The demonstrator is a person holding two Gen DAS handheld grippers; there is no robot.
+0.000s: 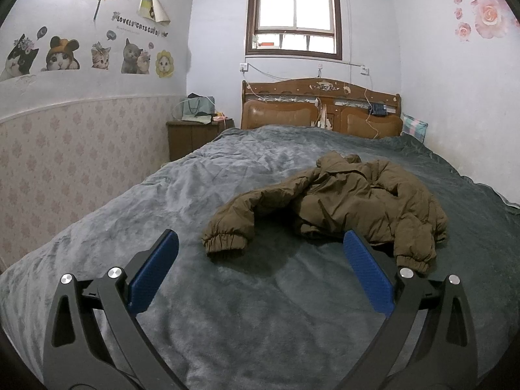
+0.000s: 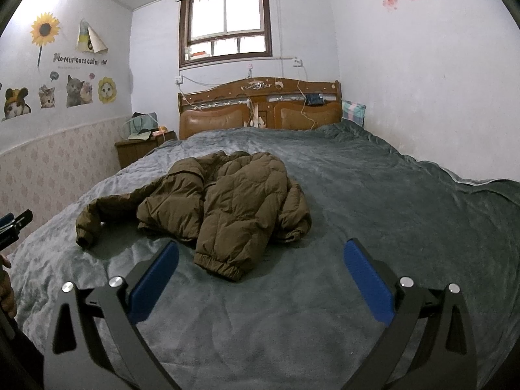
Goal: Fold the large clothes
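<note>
The left gripper point(image 1: 261, 243) is spread wide, its blue pads point(image 1: 152, 271) apart with nothing between them, held above the grey blanket point(image 1: 162, 195) near the foot of the bed. The right gripper point(image 2: 261, 253) is spread just as wide and empty, also above the blanket. In the right wrist view a bit of the left tool and part of a hand point(image 2: 7, 287) show at the far left edge.

Ahead of both lies the jacket point(image 1: 351, 201), a brown padded one, crumpled in a heap around the middle of the bed. One sleeve stretches out to the left, its cuff point(image 1: 224, 242) flat on the blanket and close in front of the left gripper. The other cuff point(image 2: 221, 265) points toward the foot, between the right gripper's two fingers in its view but not touching them.

Bare blanket lies all around the jacket: a wide stretch to its right up to the wall-side edge, a strip to its left up to the bed's left edge, and more behind it up to the wooden headboard point(image 1: 321, 107). A checked pillow point(image 1: 414, 125) sits in the far right corner.

Left of the headboard stands a brown nightstand point(image 1: 191, 139), and on it a pale green paper bag point(image 1: 198, 105); what it holds cannot be seen.
</note>
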